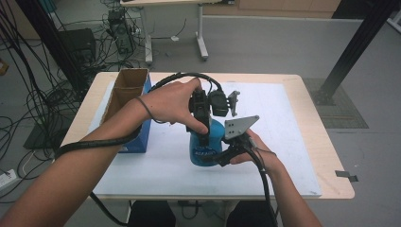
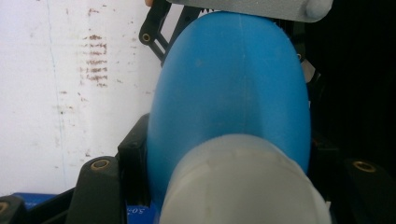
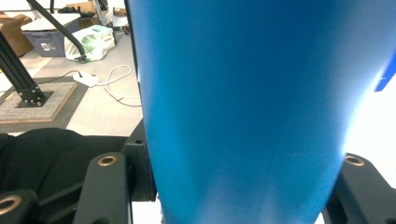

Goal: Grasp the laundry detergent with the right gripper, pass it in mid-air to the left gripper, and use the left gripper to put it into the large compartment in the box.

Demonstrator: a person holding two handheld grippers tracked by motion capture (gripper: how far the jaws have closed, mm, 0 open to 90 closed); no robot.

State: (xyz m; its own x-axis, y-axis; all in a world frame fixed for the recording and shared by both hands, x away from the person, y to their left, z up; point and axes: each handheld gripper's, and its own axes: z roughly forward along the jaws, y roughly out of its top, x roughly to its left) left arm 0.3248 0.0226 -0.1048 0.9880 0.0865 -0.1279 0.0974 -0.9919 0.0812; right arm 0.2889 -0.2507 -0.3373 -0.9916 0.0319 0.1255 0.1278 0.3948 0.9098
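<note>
The bottle [image 1: 206, 144] is bright blue with a whitish cap [image 2: 243, 186]. The tongs [image 1: 204, 124] are black, with brass-coloured rivets. The worktop [image 1: 302, 90] is pale wood under a white sheet [image 1: 279, 118] with brown stains. The box [image 1: 124, 97] is brown cardboard and blue.

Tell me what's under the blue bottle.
The blue bottle stands on the white mat covering the table. Its base and the mat right beneath are hidden by the bottle and the right gripper.
</note>
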